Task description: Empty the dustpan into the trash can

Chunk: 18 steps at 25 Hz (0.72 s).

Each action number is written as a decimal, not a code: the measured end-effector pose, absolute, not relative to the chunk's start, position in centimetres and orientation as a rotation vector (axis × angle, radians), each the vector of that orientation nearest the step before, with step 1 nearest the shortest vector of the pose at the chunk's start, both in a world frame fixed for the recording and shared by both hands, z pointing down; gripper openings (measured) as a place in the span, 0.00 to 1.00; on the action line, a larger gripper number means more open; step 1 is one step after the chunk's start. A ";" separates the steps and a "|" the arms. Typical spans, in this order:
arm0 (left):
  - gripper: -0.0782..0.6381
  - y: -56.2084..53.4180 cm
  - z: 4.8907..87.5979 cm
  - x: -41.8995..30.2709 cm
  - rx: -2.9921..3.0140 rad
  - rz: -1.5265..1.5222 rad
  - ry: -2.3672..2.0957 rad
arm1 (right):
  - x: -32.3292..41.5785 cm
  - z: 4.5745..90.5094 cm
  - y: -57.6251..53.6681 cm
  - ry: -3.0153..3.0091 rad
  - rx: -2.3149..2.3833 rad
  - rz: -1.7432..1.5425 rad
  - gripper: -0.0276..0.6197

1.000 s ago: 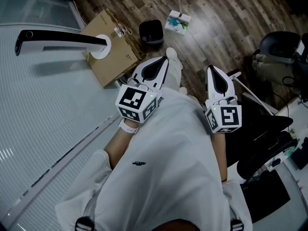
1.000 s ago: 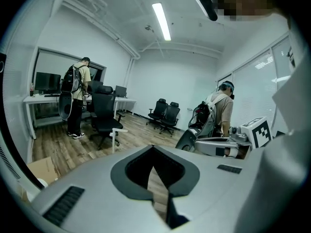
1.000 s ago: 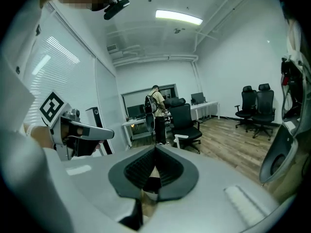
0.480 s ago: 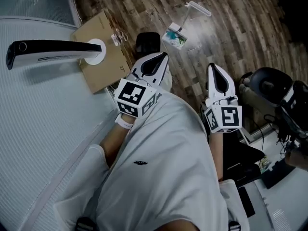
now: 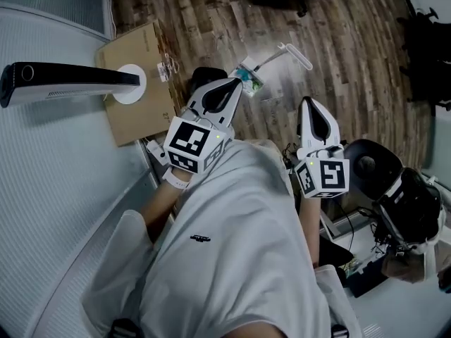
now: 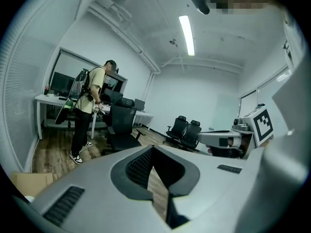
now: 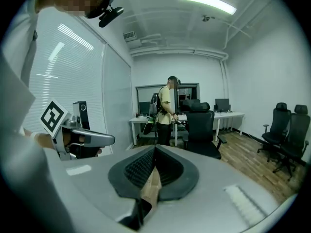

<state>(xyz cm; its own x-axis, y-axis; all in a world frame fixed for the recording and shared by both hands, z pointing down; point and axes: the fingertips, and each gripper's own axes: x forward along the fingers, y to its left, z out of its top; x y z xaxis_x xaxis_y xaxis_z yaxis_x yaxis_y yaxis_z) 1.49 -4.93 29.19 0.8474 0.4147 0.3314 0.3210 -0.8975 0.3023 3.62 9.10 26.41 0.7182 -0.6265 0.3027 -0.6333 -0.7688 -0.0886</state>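
In the head view a white dustpan with teal litter in it lies on the wood floor, its long handle running up and right. A small black trash can stands just left of it, mostly hidden behind my left gripper. That gripper is shut and holds nothing; its tip overlaps the dustpan in the picture. My right gripper is also shut and holds nothing, to the right of the dustpan. In both gripper views, left and right, the jaws are pressed together and point level across the office.
A cardboard box lies left of the trash can, with a black device on a white round base over it. A black office chair stands at the right. Ahead stand a person, desks and more chairs.
The whole view has swung: the dustpan, trash can and box have slid toward the grippers, and the trash can is now largely behind the left gripper. Both grippers keep their shut pose.
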 end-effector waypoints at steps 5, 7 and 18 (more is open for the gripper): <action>0.12 -5.1 29.7 2.8 2.780 0.574 0.540 | 5.8 26.9 8.3 -1.098 2.831 0.464 0.06; 0.12 -4.9 30.6 2.7 2.770 0.612 0.529 | 6.4 27.4 8.3 -1.121 2.815 0.487 0.06; 0.12 -2.5 33.1 5.1 2.735 0.765 0.485 | 10.3 29.9 9.1 -1.241 2.754 0.598 0.06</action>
<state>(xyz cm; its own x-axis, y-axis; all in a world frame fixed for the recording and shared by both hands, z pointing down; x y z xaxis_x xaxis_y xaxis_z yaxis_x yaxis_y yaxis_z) 5.08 -2.52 33.11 0.8056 0.3823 0.4526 0.2455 -0.9106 0.3323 10.27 9.12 29.91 0.6001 -0.7081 0.3722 -0.7323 -0.6735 -0.1008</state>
